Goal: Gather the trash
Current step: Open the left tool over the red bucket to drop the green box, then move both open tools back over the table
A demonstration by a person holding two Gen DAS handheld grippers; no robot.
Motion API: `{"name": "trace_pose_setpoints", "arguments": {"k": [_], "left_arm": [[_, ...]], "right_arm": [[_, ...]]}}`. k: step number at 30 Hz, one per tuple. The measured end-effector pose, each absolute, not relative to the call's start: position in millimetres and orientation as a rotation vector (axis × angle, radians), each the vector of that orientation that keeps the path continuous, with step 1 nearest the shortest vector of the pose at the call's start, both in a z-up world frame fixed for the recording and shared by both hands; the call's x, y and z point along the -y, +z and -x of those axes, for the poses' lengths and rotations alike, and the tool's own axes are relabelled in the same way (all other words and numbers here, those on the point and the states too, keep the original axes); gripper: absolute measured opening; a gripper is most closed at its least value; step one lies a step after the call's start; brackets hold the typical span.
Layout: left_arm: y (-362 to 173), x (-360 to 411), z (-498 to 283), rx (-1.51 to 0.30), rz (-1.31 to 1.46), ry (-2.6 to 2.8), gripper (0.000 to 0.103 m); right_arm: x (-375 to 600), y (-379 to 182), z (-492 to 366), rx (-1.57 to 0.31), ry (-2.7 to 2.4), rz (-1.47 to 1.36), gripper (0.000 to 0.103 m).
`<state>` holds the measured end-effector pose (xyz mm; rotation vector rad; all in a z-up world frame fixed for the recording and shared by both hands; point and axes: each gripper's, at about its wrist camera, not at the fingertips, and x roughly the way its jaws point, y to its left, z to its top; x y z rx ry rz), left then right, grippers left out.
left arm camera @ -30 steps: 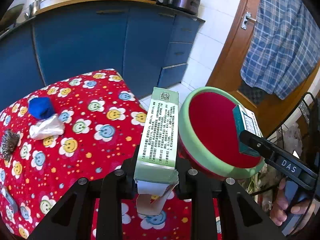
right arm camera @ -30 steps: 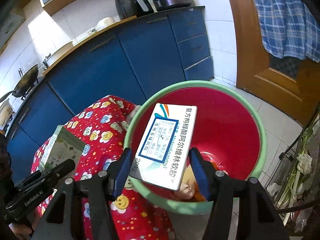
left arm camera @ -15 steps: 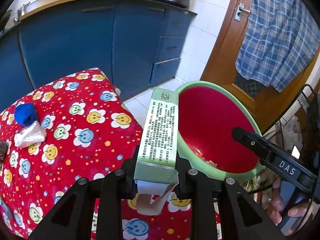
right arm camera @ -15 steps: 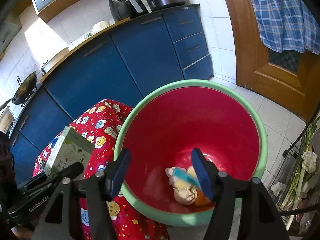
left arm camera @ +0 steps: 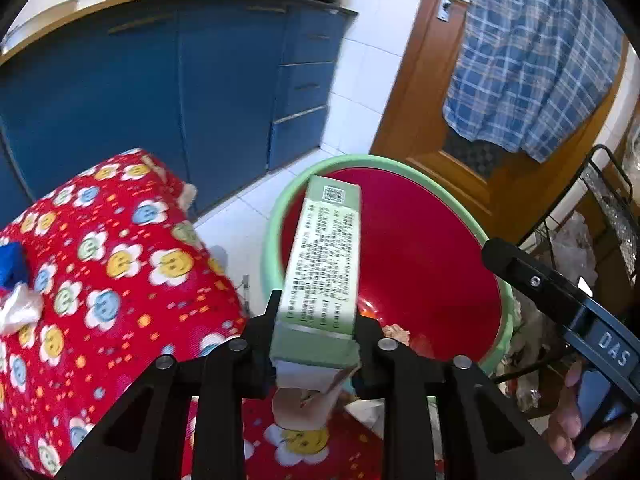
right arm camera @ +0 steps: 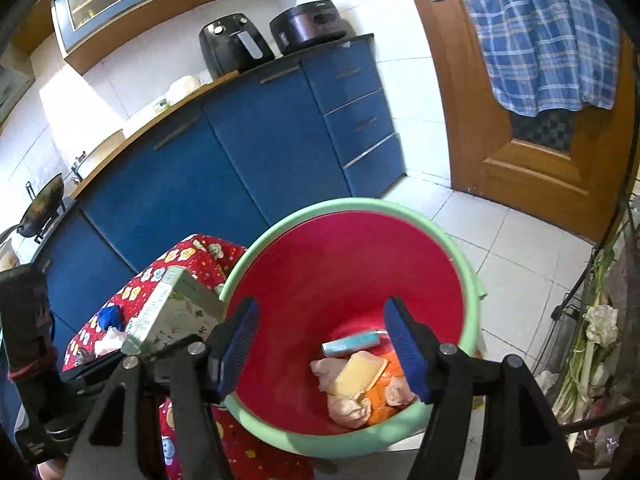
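A long green box (left arm camera: 324,256) stands between the fingers of my left gripper (left arm camera: 316,320), tilted, with its far end over the rim of the red bin with a green rim (left arm camera: 272,232). The left jaws are opening, but the pads still touch the box. In the right wrist view the same green box (right arm camera: 172,312) shows at the left of the bin (right arm camera: 304,212). My right gripper (right arm camera: 320,336) hangs open above the bin with nothing between its blue pads. A white and teal box (right arm camera: 352,345) lies inside on crumpled tissues and a yellow packet (right arm camera: 360,372).
A table under a red smiley-face cloth (left arm camera: 120,260) is left of the bin and carries a blue wad (left arm camera: 12,264) and a crumpled tissue (left arm camera: 16,308). Blue cabinets (right arm camera: 240,152) stand behind. A wooden door (right arm camera: 532,160) and a wire rack (left arm camera: 608,200) are on the right.
The right gripper let go of the white and teal box, which now lies in the bin. The left gripper carried the green box to the right, over the bin's rim.
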<state>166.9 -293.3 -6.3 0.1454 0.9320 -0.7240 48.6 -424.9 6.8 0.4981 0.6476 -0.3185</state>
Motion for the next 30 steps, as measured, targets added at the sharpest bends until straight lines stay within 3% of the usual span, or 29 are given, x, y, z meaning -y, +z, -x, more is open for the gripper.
{"name": "trace_pose_setpoints", "arguments": {"k": [2, 6, 30], "left_arm": [[-8, 300, -169, -0.936, -0.14, -0.737, 0.031], [-11, 307, -171, -0.928, -0.133, -0.728, 0.06], [8, 237, -160, -0.903, -0.085, -0.585, 0.06]], "right_arm": [[429, 7, -46, -0.642, -0.33, -0.505, 0.068], [437, 6, -41, -0.635, -0.346, -0.519, 0.068], [406, 11, -42, -0.648, -0.257, -0.485, 0.068]]}}
